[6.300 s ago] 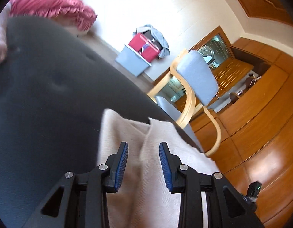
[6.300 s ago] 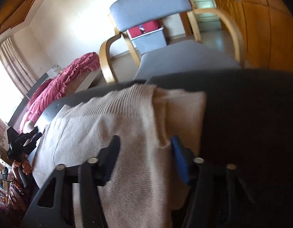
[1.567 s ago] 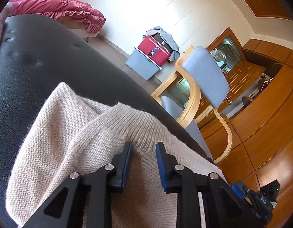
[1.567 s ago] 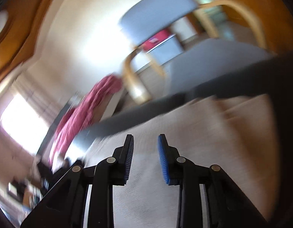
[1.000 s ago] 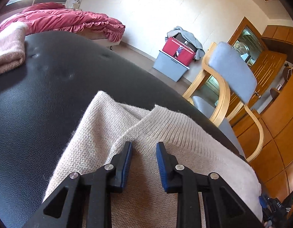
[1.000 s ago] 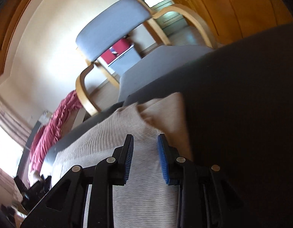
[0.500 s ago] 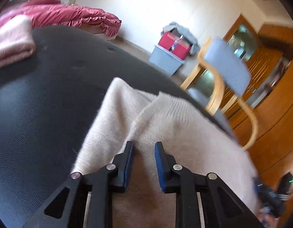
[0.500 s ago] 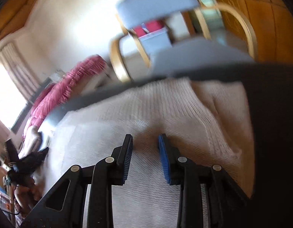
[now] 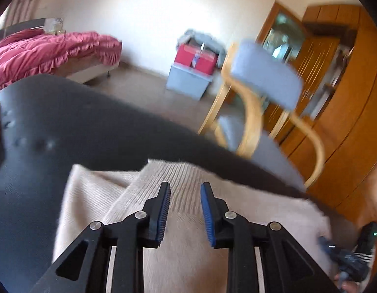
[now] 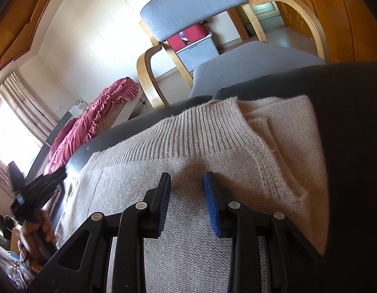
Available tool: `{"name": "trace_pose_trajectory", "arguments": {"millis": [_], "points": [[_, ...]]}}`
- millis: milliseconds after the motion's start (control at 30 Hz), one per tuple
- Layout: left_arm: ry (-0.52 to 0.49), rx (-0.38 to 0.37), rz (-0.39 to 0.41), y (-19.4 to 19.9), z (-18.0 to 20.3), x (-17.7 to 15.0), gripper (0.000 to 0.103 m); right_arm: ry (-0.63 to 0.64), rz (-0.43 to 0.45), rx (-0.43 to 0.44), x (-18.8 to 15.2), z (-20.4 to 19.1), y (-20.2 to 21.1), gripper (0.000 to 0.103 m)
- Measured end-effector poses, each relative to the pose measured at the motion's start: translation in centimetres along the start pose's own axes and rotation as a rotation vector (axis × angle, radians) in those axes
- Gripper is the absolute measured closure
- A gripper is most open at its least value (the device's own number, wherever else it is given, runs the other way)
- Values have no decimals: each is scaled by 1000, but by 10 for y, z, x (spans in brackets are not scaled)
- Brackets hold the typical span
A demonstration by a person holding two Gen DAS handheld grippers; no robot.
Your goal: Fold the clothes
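The left tongs (image 9: 183, 194) hang over the beige sweater (image 9: 188, 239) with their blue-padded fingers parted by a moderate gap and nothing pinched between them. The right tongs (image 10: 187, 185) are likewise parted over the same sweater (image 10: 183, 161), holding nothing. The sweater lies folded on the black tabletop (image 9: 66, 131), its ribbed hem (image 10: 188, 134) running across the far side and a folded layer showing at the right edge. Beyond the tabletop stands a wooden armchair with grey cushions (image 10: 195, 2). Farther back are a bed with a red ruffled cover (image 9: 41, 48) and a red case on a grey box (image 9: 195, 56) against the wall.
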State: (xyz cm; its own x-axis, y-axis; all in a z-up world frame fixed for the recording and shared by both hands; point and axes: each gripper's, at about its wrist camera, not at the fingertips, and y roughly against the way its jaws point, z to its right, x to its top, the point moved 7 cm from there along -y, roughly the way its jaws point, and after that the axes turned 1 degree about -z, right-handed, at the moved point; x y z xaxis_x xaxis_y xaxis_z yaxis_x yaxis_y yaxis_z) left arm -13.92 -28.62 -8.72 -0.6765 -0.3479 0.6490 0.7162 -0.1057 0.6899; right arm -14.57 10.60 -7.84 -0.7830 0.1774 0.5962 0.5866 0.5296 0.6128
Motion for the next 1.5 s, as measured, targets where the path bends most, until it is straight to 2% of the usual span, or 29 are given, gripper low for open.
{"name": "trace_pose_trajectory", "arguments": {"millis": [67, 133, 200, 267, 300, 367, 400, 467, 567, 700, 767, 833, 900, 1033, 1167, 1233, 1333, 1400, 1500], "points": [[19, 65, -25, -17, -17, -3, 78, -1, -1, 2, 0, -1, 0, 72], [100, 6, -14, -20, -34, -2, 80, -3, -2, 4, 0, -1, -1, 72], [174, 11, 17, -15, -53, -1, 88, -4, -2, 7, 0, -2, -1, 72], [222, -13, 18, -13, -64, -1, 90, -5, -3, 9, 1, -2, -2, 72], [221, -2, 15, -11, -66, -1, 91, -6, -4, 10, 1, -2, -2, 72], [183, 57, 8, -7, -63, 2, 91, -6, -4, 11, 1, -3, -2, 72], [159, 51, 3, -4, -54, -2, 90, -3, -4, 6, 1, -4, -2, 72], [102, -14, -9, 5, -23, -18, 88, 5, -5, -3, 1, -5, -2, 72], [17, -111, -28, 18, 23, -41, 78, 16, 0, -14, 1, -7, -2, 72], [-98, -241, -53, 36, 84, -74, 78, 40, 55, 20, 5, -17, 8, 72], [-155, -278, -62, 42, 108, -89, 78, 71, 34, 29, 2, -24, 5, 72], [-212, -246, -61, 40, 114, -98, 78, 94, -6, 15, -2, -26, -2, 72], [-250, -226, -59, 38, 118, -107, 77, 42, -9, 13, -1, -15, -3, 72], [-233, -250, -62, 45, 116, -115, 77, -59, 23, 23, 4, 8, 4, 74], [-158, -290, -64, 67, 97, -121, 77, -54, 35, 24, 7, 5, 7, 72], [-147, -345, -82, 82, 98, -134, 77, -61, 48, 36, 8, 4, 10, 72], [-253, -344, -137, 83, 109, -151, 77, -99, 50, 58, 9, 10, 11, 72], [-347, -294, -186, 80, 116, -166, 79, -111, 62, 64, 11, 12, 13, 72], [-405, -244, -182, 80, 119, -171, 80, -111, 91, 60, 15, 11, 21, 72]]}}
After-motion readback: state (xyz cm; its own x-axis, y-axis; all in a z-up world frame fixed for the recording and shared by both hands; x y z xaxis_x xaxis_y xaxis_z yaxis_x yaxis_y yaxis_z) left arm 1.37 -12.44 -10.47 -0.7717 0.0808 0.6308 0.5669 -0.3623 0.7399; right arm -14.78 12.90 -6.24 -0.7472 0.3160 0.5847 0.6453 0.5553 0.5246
